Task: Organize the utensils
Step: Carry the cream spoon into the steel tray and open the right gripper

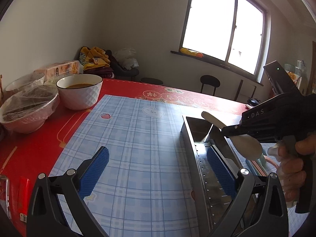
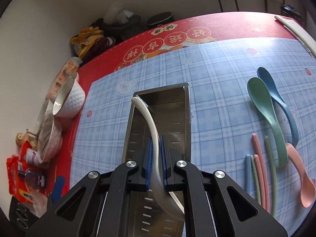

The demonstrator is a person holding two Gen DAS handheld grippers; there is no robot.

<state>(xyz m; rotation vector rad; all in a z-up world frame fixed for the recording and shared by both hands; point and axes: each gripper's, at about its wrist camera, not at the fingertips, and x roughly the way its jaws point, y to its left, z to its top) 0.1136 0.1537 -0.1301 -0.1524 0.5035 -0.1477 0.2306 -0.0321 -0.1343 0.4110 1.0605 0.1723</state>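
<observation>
A bright window (image 1: 225, 29) lights a plain-walled room, and below it a table wears a red cloth (image 2: 227, 24) with a blue checked mat (image 2: 217, 90) laid over it. On the mat sits a long metal tray (image 2: 178, 106), slotted along its walls.

The right gripper (image 2: 156, 164) is clenched on a white spoon (image 2: 152, 130), its blue pads pressing the handle from both sides. The spoon hangs above the tray, handle tip out past the far left corner, bowl tucked back under the gripper. From the left wrist view the same spoon (image 1: 249, 142) sticks out either side of the black jaws, with a hand (image 1: 292, 164) wrapped round the grip behind it.

The left gripper (image 1: 158, 169) stands spread wide with nothing between its pads; one blue pad is over the mat, the other over the tray's near wall.

To the right of the tray, well apart from it, lie three more spoons: a green spoon (image 2: 266, 110), a dark blue spoon (image 2: 276, 94) just beside it, and a pink spoon (image 2: 302, 179) nearer the edge. Next to them lie chopsticks (image 2: 258, 165) in pink, green and blue; I make out about five sticks.

At the table's far left stand three bowls: a white bowl (image 1: 80, 93) with brown liquid and two covered in plastic film (image 1: 27, 106).
</observation>
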